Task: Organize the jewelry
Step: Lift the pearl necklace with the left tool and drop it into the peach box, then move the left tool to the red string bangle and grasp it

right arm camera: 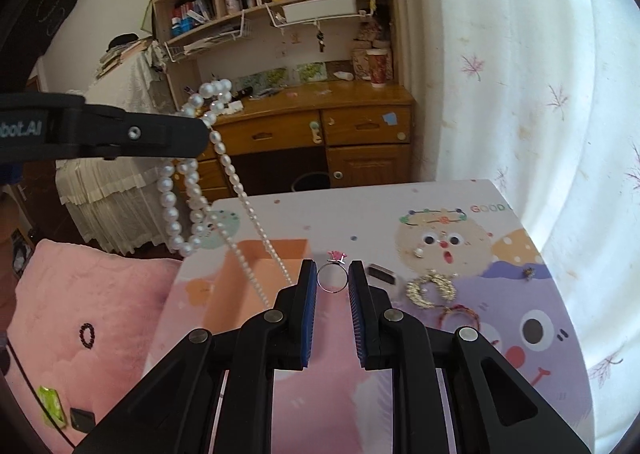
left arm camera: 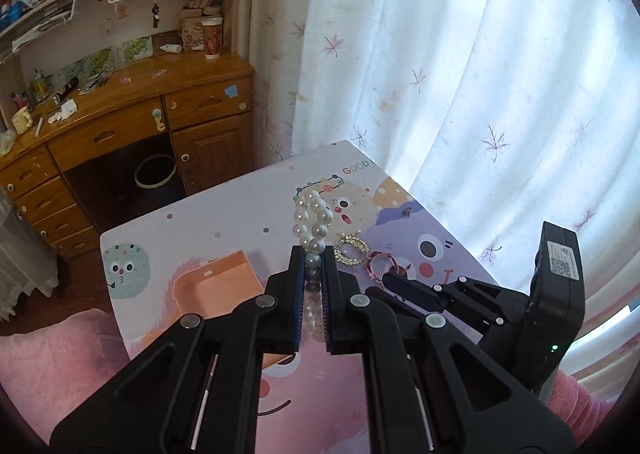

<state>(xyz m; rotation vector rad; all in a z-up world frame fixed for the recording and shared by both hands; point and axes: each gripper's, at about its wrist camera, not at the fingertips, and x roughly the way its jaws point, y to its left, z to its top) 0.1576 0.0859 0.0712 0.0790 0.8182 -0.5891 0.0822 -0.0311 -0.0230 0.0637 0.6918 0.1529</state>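
My left gripper [left arm camera: 314, 254] is shut on a pearl necklace [left arm camera: 314, 220]; in the right wrist view the necklace [right arm camera: 188, 190] hangs in loops from that gripper [right arm camera: 206, 134], above the orange box [right arm camera: 256, 278]. My right gripper [right arm camera: 332, 268] is shut on a silver ring with a pink stone [right arm camera: 333, 274], held just above the table; it also shows in the left wrist view [left arm camera: 394, 280]. A gold leaf brooch [right arm camera: 430, 288], a red braided bracelet [right arm camera: 458, 314] and a small pearl earring [right arm camera: 418, 252] lie on the cartoon-printed table [right arm camera: 440, 334].
The orange box [left arm camera: 218, 282] stands open at the table's left side. A pink cushion [right arm camera: 92, 318] lies left of the table. A wooden desk with shelves [right arm camera: 312, 122] stands behind, a bin [left arm camera: 155, 172] under it. A white curtain [right arm camera: 540, 94] hangs on the right.
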